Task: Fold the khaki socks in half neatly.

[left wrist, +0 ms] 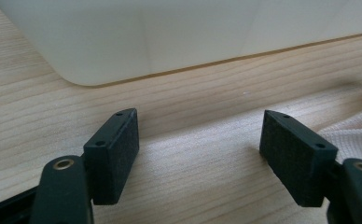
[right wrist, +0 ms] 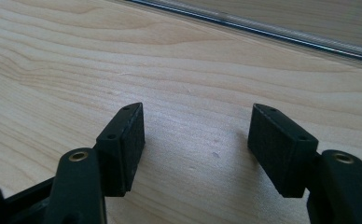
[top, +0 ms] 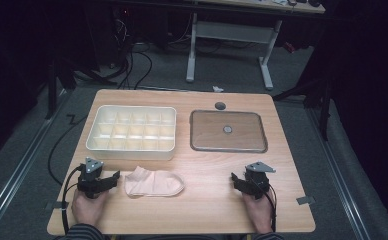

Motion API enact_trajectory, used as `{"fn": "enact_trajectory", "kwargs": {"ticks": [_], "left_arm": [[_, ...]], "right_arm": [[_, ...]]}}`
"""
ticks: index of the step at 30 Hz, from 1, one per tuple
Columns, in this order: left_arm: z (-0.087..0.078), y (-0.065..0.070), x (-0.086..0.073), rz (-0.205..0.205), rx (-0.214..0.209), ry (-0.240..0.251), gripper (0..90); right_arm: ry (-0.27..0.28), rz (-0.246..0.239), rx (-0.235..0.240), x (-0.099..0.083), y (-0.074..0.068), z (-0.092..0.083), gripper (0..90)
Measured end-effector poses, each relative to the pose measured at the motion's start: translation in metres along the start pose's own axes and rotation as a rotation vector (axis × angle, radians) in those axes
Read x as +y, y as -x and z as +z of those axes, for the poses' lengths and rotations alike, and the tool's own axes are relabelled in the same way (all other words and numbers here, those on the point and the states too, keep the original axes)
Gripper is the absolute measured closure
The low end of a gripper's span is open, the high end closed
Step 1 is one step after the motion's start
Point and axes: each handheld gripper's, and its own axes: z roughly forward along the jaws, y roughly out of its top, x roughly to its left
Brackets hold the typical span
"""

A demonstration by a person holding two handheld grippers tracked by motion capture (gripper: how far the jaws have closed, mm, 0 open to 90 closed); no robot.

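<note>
the left gripper [top: 113, 178] sat low at the near left of the desk [top: 207, 210], jaws spread wide and empty, nothing pressing on the pads. in the left gripper view its right pad [left wrist: 293, 156] stood just beside the edge of the pale sock [left wrist: 356, 135], not quite touching as far as could be told. the sock [top: 153, 183] lay flat and a little rumpled on the desk, just in front of the white divided box [top: 132, 131].

the risk, as it looked: the sock was soft and lay flat, so a level pinch could have slid over the knit and caught only a thin fold, or simply pushed it along the wood. a lift from one end would likely have let the rest droop and drag, snagging on the box rim instead of dropping into a compartment.

further right, the brown tray [top: 228, 131] lay well apart from the sock. the right gripper [top: 236, 180] rested at the near right, jaws likewise wide apart, bare wood between them in the right gripper view, holding nothing. it stood well away from the sock, so any two-handed help would have meant a long reach across.
</note>
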Motion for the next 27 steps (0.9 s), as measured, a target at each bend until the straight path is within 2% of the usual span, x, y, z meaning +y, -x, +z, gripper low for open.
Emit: {"fn": "enact_trajectory", "kwargs": {"ticks": [27], "left_arm": [[-0.001,-0.0034,-0.0004,-0.027,-0.018,0.008,29.0]], "right_arm": [[0.001,-0.005,0.001,0.0003,0.0001,0.0004,35.9]]}}
